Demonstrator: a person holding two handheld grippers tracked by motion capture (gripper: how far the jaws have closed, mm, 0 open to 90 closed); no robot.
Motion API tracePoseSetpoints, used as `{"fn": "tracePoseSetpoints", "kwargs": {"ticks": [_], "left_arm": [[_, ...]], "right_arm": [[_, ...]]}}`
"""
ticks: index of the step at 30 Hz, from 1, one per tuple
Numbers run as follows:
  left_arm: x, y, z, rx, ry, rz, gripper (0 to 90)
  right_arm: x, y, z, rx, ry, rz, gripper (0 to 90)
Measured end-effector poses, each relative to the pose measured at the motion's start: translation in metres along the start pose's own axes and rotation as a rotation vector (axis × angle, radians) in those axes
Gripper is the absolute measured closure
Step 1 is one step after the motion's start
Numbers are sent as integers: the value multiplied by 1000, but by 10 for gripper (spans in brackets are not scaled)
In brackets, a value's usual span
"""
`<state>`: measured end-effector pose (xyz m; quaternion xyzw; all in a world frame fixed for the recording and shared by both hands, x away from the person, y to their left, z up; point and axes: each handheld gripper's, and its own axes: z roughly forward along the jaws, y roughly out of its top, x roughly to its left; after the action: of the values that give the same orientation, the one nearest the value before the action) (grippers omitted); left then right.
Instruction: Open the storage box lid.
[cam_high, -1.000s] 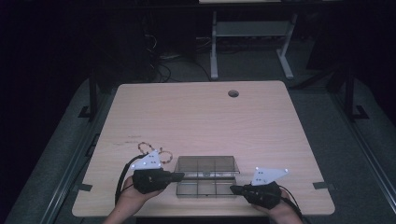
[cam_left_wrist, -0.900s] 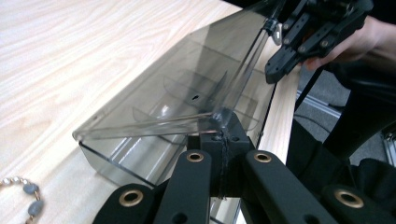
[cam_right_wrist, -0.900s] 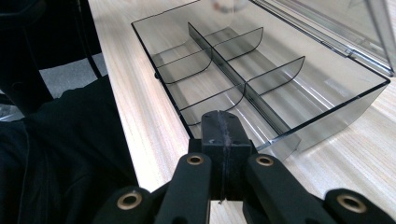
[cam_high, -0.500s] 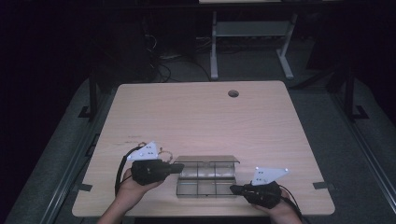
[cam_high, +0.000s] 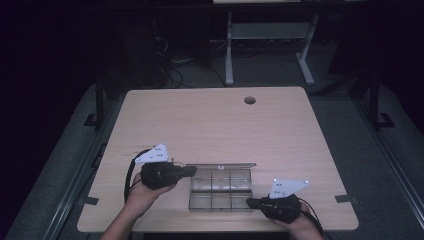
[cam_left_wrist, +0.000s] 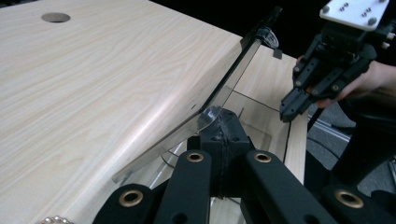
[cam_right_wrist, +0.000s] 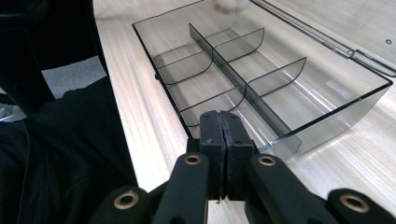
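Observation:
A clear plastic box with several empty compartments lies near the table's front edge. Its hinged lid stands raised along the far side. My left gripper is shut, and the lid's lower corner leans on its tips. I see nothing between the jaws. My right gripper is shut too, its tips at the box's near right corner, against the wall. The left gripper view also shows the right gripper beyond the lid.
The light wooden table has a round cable hole at the far side. A few pearl-like beads lie by the left gripper. A white desk frame stands on the dark floor behind the table.
The left gripper has moved up and away from the front edge, and the lid has swung from flat on the box to standing raised. The right gripper has kept still.

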<state>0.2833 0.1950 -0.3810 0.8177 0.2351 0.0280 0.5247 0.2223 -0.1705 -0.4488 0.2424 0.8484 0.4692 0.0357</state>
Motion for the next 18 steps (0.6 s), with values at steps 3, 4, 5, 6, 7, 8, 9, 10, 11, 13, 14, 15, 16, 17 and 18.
{"fn": "tracePoseSetpoints", "kwargs": {"ticks": [3, 4, 5, 6, 7, 8, 9, 10, 11, 13, 14, 15, 16, 17, 18], "left_arm": [[1, 1, 0, -11, 6, 3, 897], [1, 2, 0, -10, 7, 2, 898], [2, 2, -1, -10, 8, 1, 897], [2, 2, -1, -11, 8, -1, 897], [2, 2, -1, -12, 8, 1, 897], [2, 1, -1, -14, 7, -1, 897], [2, 1, -1, -13, 7, -2, 897], [2, 1, -1, -13, 8, -1, 897], [2, 1, -1, -11, 7, 1, 897], [3, 1, -2, -10, 8, 1, 897], [3, 1, -2, -12, 8, 0, 897], [3, 1, -2, -13, 7, 0, 897], [3, 1, -2, -13, 7, 0, 897], [3, 1, -2, -14, 7, -2, 898], [3, 1, -3, -14, 8, -1, 897]], "right_arm": [[0, 0, 0, 1, 1, 1, 882], [0, 0, 0, 1, 1, 1, 877], [0, 0, 0, 1, 0, 0, 869], [0, 0, 0, 0, 0, 0, 856], [-1, 1, 0, 0, 2, 2, 846], [-1, 1, -1, 0, 8, 4, 829], [-1, 1, -2, -3, 6, 4, 807], [-1, 2, -3, -11, 5, 9, 784], [-2, 2, -6, -16, 5, 7, 750], [-3, 4, -10, -23, 9, 18, 634], [-5, 4, -11, -26, 10, 24, 577], [-6, 5, -12, -25, -2, 30, 529], [-8, 6, -13, -24, -5, 38, 486], [-11, 7, -14, -22, -8, 41, 442], [-13, 8, -14, -21, -8, 41, 408]]}}
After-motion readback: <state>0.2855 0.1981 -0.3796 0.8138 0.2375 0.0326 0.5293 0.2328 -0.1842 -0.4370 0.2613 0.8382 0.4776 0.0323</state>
